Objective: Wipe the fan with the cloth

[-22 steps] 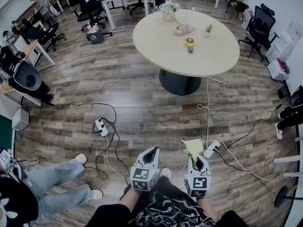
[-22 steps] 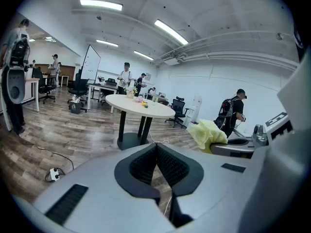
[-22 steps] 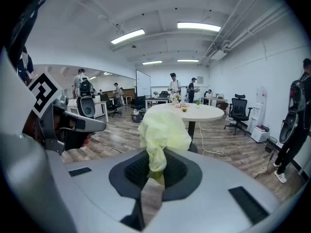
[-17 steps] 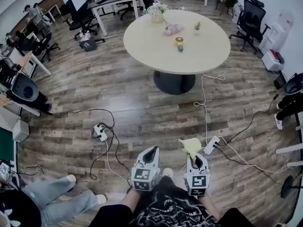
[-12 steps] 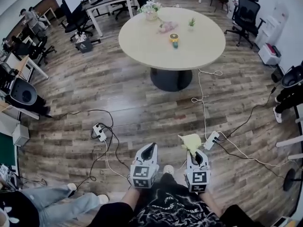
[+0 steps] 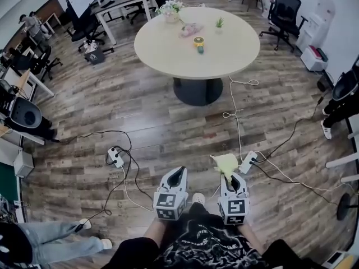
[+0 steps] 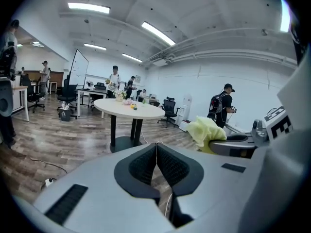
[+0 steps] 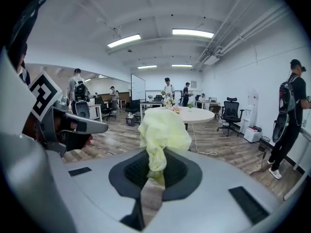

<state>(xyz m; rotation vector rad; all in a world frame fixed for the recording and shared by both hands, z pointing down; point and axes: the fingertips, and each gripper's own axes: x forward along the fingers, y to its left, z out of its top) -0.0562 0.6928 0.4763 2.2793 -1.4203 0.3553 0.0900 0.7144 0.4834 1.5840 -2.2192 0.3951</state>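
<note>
Right gripper is clamped on the yellow cloth; the pads pinch one bunched end and the rest puffs up loose above the jaws. My read: that leaves a free wad out front to wipe with, and the hard jaw tips need not touch the fan.

Left gripper has its jaws fully together with nothing between them; probably kept free to steady the fan later.

Both grippers sit low, side by side, close to the person's body, angled down over the wood floor; a carrying posture, not a working one.

Fan: I take it to be the small yellow-and-teal item standing near the middle of the round table; too small to confirm. It is well apart from both grippers, with open floor between, so wiping has not started.

Flower pot sits at the table's far left edge and a pink item just beyond the fan; both look clear of a reach from the near edge.

Cables and a power strip lie on the floor just ahead of the cloth; trip risk on the way in.
</note>
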